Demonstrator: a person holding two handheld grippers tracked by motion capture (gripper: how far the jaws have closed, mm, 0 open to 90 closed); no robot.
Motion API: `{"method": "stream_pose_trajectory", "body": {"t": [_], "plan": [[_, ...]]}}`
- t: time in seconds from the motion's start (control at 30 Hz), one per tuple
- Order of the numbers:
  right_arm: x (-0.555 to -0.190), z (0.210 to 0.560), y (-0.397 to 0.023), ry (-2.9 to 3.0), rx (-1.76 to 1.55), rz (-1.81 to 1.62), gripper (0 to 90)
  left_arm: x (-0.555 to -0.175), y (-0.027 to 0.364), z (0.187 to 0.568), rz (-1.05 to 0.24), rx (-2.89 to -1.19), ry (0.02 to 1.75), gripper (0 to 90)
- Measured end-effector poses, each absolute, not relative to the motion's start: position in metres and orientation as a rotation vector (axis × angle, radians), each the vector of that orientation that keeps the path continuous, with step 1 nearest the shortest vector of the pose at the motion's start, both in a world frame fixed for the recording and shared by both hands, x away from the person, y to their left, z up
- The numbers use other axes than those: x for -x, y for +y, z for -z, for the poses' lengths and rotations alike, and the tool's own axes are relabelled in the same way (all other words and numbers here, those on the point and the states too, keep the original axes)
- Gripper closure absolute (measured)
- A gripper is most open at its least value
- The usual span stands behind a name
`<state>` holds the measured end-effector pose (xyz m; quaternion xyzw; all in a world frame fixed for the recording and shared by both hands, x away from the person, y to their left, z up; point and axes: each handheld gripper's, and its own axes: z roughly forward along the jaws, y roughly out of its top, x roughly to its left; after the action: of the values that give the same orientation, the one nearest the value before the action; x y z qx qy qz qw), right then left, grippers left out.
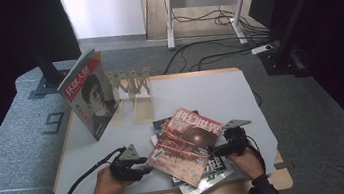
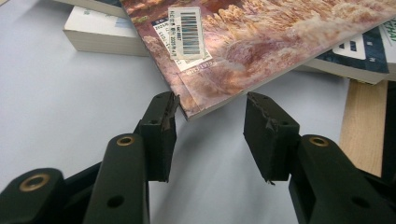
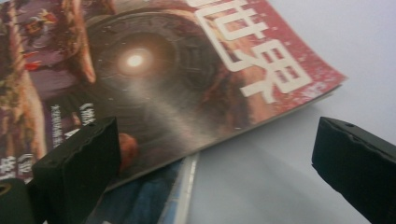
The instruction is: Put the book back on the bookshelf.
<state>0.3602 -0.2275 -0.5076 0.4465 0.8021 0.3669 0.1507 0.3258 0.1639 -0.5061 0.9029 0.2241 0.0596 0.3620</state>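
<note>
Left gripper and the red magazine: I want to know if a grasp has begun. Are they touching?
Cannot tell. In the left gripper view the open left gripper brackets the red magazine corner; contact with one jaw is unclear.

Between the black jaws of the left gripper [image 2: 211,121] pokes the corner of a red magazine [image 2: 261,42], mottled cream and rust, with a white barcode label striped black. Beside the left jaw of the right gripper [image 3: 215,158], its cover [image 3: 177,70] shows dark concentric rings around a glowing white spot, with cream characters on speckled red.

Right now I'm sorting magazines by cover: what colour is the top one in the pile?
Mostly red with white lettering, the top magazine shows best in the high view.
</note>
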Motion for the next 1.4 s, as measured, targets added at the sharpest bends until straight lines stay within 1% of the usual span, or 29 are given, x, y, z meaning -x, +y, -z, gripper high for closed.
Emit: {"method": "stream_pose_trajectory", "body": {"t": [0.5,0.6,0.93,1.13,1.33,1.4], "plan": [[-0.372,0.512,-0.219,2.364,-1.261,-1.128,2.2,-0.322,0.162,0.506,-0.134,-2.321,0.584,55.2],[-0.377,0.513,-0.217,2.367,-1.259,-1.124,0.9,-0.32,0.161,0.507,-0.109,-2.31,0.573,56.8],[-0.396,0.513,-0.214,2.382,-1.272,-1.128,0.0,-0.316,0.157,0.508,-0.043,-2.296,0.537,57.6],[-0.412,0.51,-0.202,2.399,-1.217,-1.101,0.3,-0.314,0.154,0.509,-0.015,-2.284,0.528,57.5],[-0.42,0.507,-0.19,2.413,-1.174,-1.059,0.4,-0.313,0.153,0.508,-0.023,-2.295,0.504,57.3],[-0.419,0.506,-0.189,2.41,-1.171,-1.053,1.1,-0.313,0.153,0.508,-0.034,-2.298,0.497,55.3]]}}
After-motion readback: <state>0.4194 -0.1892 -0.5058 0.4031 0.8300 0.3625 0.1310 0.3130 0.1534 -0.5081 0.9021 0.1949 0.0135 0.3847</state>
